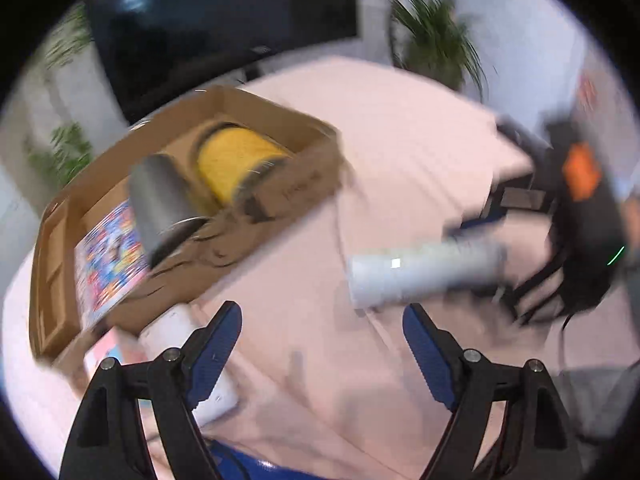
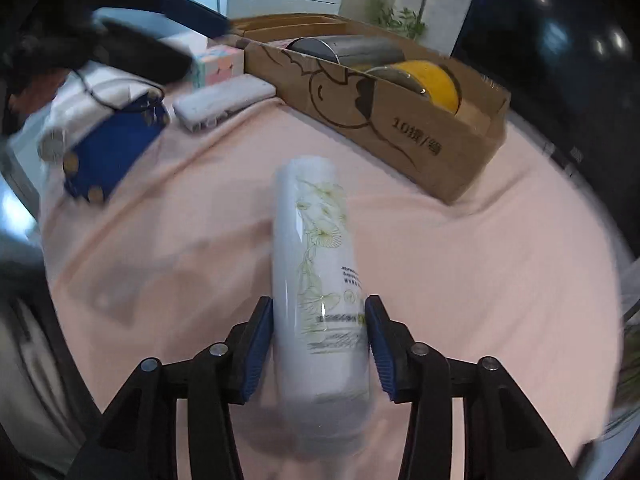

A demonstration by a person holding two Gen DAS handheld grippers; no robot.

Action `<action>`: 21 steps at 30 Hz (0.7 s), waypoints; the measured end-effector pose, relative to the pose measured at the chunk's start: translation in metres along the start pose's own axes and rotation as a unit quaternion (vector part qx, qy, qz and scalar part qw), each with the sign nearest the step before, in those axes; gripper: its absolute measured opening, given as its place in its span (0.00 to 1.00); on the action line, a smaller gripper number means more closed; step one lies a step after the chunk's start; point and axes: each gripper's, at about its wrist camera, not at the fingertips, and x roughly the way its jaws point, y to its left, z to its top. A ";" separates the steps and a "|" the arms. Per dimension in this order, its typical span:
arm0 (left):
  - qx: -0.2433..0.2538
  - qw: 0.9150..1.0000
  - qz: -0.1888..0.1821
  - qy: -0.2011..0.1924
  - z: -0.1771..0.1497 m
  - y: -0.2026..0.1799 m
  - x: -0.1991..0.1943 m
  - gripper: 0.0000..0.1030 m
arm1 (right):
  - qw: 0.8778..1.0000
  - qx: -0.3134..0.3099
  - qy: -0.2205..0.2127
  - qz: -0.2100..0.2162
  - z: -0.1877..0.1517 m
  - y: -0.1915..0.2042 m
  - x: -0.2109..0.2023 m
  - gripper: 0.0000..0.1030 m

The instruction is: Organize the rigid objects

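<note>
White glossy plastic, cylindrical, printed with a pale green leaf pattern: the tall bottle [image 2: 320, 280] is clamped between the blue-padded fingers [image 2: 256, 344] of the right gripper [image 2: 319, 344], pads pressing both flanks of its lower body. It sits above the pink cloth-covered tabletop [image 2: 480, 280], clear of the brown cardboard box [image 2: 400, 136] at the far right. Whether its base touches the cloth cannot be told.

Handling judgement: the shell appears stiff and smooth, so slip is the main risk; the curved wall gives the pads only narrow contact. The weight of any contents is unknown. The hold is near one end, so the long free length may lever and swing. A hold nearer mid-body would likely be steadier.

The box already holds a grey metal cylindrical can [image 2: 360, 50] and a yellow cylindrical can [image 2: 434, 80], lying side by side.

The left gripper [image 1: 322, 344] has its fingers spread apart, grasping nothing, over the cloth near the box. In its blurred view the bottle [image 1: 424, 276] shows horizontal at right.
</note>
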 end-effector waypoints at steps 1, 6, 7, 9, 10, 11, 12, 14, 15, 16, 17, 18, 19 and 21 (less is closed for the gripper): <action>0.010 1.000 -0.008 0.000 0.003 -0.003 0.004 0.79 | 1.000 0.004 -0.005 -0.012 -0.001 -0.002 -0.007 0.47; 0.051 0.997 -0.065 0.009 0.045 -0.014 0.049 0.79 | 0.988 0.136 -0.068 0.026 -0.026 -0.038 -0.059 0.49; 0.058 0.996 -0.070 0.013 0.051 -0.016 0.056 0.79 | 0.984 0.157 -0.070 0.043 -0.026 -0.043 -0.062 0.49; 0.089 0.993 -0.075 0.037 0.065 -0.022 0.083 0.78 | 0.973 0.208 -0.071 0.073 -0.039 -0.048 -0.068 0.49; 0.098 0.991 -0.075 0.052 0.067 -0.025 0.095 0.73 | 0.967 0.229 -0.072 0.086 -0.045 -0.044 -0.068 0.49; 0.104 0.988 -0.078 0.081 0.071 -0.026 0.111 0.64 | 0.956 0.263 -0.076 0.105 -0.052 -0.046 -0.067 0.49; 0.098 0.986 -0.079 0.108 0.072 -0.025 0.123 0.57 | 0.948 0.284 -0.078 0.117 -0.057 -0.050 -0.065 0.49; 0.089 0.986 -0.075 0.121 0.071 -0.025 0.125 0.48 | 0.931 0.327 -0.081 0.140 -0.068 -0.046 -0.066 0.49; 0.086 0.985 -0.081 0.123 0.070 -0.025 0.122 0.44 | 0.927 0.338 -0.080 0.143 -0.073 -0.044 -0.064 0.49; 0.082 0.984 -0.092 0.129 0.068 -0.026 0.118 0.38 | 0.920 0.354 -0.078 0.148 -0.078 -0.043 -0.063 0.49; 0.084 0.981 -0.105 0.138 0.064 -0.031 0.112 0.34 | 0.915 0.365 -0.078 0.151 -0.079 -0.043 -0.058 0.50; 0.088 0.980 -0.111 0.139 0.061 -0.033 0.108 0.34 | 0.908 0.380 -0.081 0.158 -0.082 -0.043 -0.056 0.52; 0.098 0.978 -0.122 0.139 0.056 -0.040 0.099 0.34 | 0.897 0.400 -0.088 0.165 -0.086 -0.047 -0.054 0.54; 0.113 0.973 -0.146 0.137 0.049 -0.051 0.086 0.34 | 0.871 0.449 -0.101 0.172 -0.094 -0.062 -0.050 0.60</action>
